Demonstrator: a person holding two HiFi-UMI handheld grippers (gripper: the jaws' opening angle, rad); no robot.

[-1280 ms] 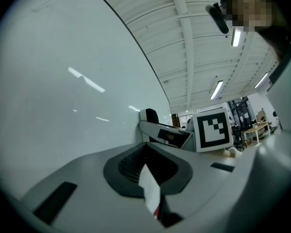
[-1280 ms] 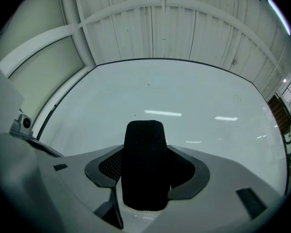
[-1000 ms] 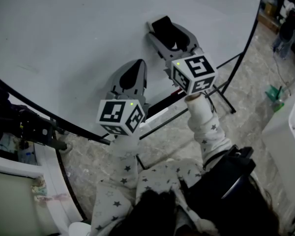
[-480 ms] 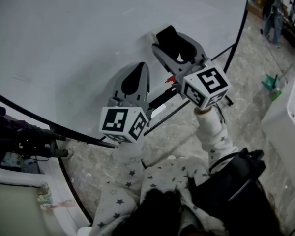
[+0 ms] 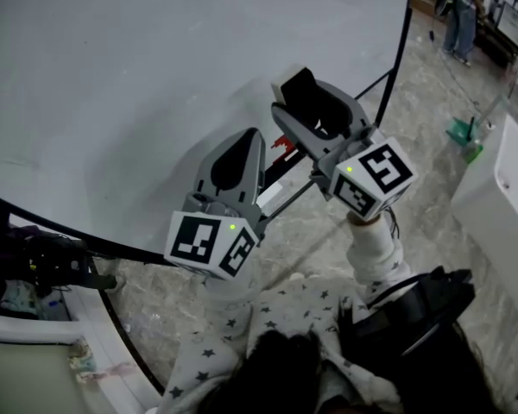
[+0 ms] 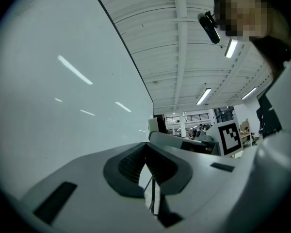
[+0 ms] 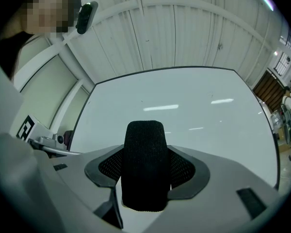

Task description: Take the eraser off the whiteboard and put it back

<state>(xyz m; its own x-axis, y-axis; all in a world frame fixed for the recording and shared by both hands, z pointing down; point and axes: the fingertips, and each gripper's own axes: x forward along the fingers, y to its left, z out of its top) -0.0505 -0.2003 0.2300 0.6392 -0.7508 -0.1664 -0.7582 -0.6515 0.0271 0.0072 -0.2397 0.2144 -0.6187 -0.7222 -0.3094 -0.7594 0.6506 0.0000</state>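
1. Two claws are pointing at the big whiteboard (image 5: 155, 59), side by side.
2. The right claw (image 5: 300, 97) is squeezing a black eraser (image 7: 144, 169) between its jaws.
3. The eraser is sitting in that claw, out in front of the whiteboard and not touching it.
4. The left claw (image 5: 250, 141) is pressing its jaws together, just beside the right one.
5. Sleeves (image 5: 375, 248) with little stars are reaching out behind both claws.
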